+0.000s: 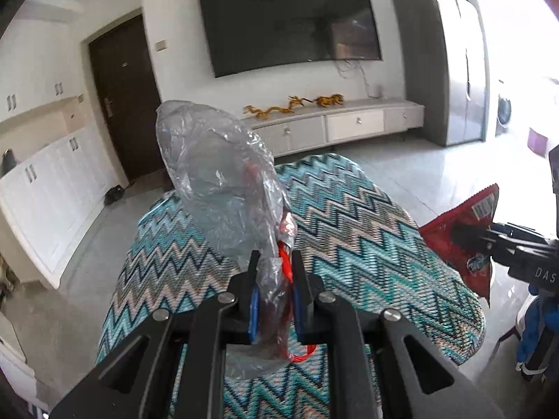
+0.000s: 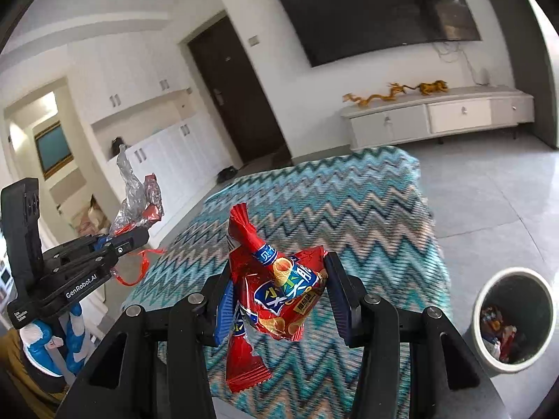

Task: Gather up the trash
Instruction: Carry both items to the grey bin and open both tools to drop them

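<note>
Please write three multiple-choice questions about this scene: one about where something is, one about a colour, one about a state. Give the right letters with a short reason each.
1. Where is the trash bin?
A. on the floor, to the right of the zigzag cloth
B. on the TV cabinet
C. on top of the cloth

2. What is the main colour of the snack bag in the right gripper?
A. green
B. red
C. white

3. What is the state of the left gripper?
A. open and empty
B. shut on a spoon
C. shut on a clear plastic bag

Answers: 1 A, the bin stands on the tiles beside the cloth's right edge. 2 B, the wrapper is red with blue print. 3 C, both fingers press the crumpled clear plastic.
</note>
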`<act>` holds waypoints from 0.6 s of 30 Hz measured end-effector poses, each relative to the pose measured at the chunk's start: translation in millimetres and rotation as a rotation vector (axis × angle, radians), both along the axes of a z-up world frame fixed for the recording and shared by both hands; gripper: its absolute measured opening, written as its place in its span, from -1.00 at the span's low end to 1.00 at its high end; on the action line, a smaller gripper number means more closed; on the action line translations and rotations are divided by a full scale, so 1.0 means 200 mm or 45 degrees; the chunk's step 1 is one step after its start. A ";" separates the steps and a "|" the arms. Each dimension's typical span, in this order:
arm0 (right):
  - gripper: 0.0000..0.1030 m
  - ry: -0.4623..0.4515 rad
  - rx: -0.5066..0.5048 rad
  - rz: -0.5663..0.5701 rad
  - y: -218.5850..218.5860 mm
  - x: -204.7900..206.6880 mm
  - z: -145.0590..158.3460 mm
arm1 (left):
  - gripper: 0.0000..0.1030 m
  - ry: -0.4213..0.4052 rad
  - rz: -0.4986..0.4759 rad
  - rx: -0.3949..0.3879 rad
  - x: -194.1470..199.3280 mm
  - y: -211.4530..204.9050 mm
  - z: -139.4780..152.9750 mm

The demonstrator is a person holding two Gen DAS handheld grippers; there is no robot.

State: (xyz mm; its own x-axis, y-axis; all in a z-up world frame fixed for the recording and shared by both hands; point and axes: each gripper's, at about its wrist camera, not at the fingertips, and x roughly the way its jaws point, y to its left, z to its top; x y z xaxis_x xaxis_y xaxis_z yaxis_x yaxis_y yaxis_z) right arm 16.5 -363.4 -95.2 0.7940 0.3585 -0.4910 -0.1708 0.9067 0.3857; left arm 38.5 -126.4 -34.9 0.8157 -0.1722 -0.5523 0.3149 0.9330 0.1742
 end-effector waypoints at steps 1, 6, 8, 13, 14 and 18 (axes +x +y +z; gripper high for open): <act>-0.09 0.004 0.005 -0.029 -0.05 -0.01 -0.01 | -0.73 0.004 -0.018 0.011 0.01 -0.03 -0.01; -0.09 0.028 0.026 -0.151 -0.26 -0.07 -0.08 | -0.73 0.041 -0.123 0.061 0.06 -0.24 -0.05; -0.09 0.043 0.035 -0.211 -0.36 -0.09 -0.11 | -0.73 0.063 -0.174 0.084 0.07 -0.33 -0.08; -0.09 0.103 0.043 -0.383 -0.64 -0.15 -0.23 | -0.73 0.145 -0.347 0.131 0.15 -0.66 -0.18; -0.09 0.119 0.045 -0.416 -0.69 -0.15 -0.26 | -0.73 0.159 -0.379 0.141 0.16 -0.72 -0.20; -0.09 0.193 0.045 -0.548 -0.93 -0.15 -0.38 | -0.73 0.237 -0.515 0.158 0.22 -1.04 -0.28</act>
State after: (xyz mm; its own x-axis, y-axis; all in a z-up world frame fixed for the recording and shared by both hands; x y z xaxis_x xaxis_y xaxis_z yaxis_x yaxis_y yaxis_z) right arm -14.3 -550.2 -171.4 0.7946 0.0299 -0.6064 0.2797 0.8685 0.4093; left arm 82.3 -334.4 -91.3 0.5813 -0.3799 -0.7196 0.6861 0.7042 0.1825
